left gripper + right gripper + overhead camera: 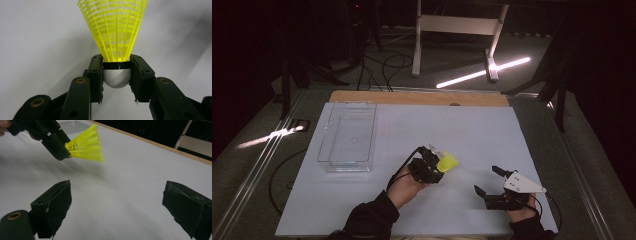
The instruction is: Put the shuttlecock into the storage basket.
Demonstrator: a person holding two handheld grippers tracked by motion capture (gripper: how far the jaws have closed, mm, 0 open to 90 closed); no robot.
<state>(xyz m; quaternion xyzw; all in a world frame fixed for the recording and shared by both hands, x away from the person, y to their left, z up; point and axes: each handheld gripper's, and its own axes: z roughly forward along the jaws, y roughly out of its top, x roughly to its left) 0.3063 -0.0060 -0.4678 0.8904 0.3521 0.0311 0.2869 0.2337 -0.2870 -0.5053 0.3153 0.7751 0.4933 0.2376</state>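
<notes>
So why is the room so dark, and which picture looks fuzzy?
High view: dim room, bright light streaks on the floor behind the table. Left gripper view: the yellow shuttlecock is sharp, its background blurred. Right gripper view: the near tool looks soft.

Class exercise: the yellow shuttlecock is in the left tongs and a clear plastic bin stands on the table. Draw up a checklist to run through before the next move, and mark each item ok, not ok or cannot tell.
1. Left tongs shut on the shuttlecock: ok; the pads clamp its white cork base from both sides.
2. Shuttlecock off the table: ok; the right gripper view shows it in the air, skirt pointing away from the tongs.
3. Clear bin upright with its top open: ok.
4. Bin free of other things: ok, as far as the high view shows.
5. Right tongs out of the way: ok; open, holding nothing, off to the right.
6. Grip firm enough for carrying: cannot tell.
</notes>
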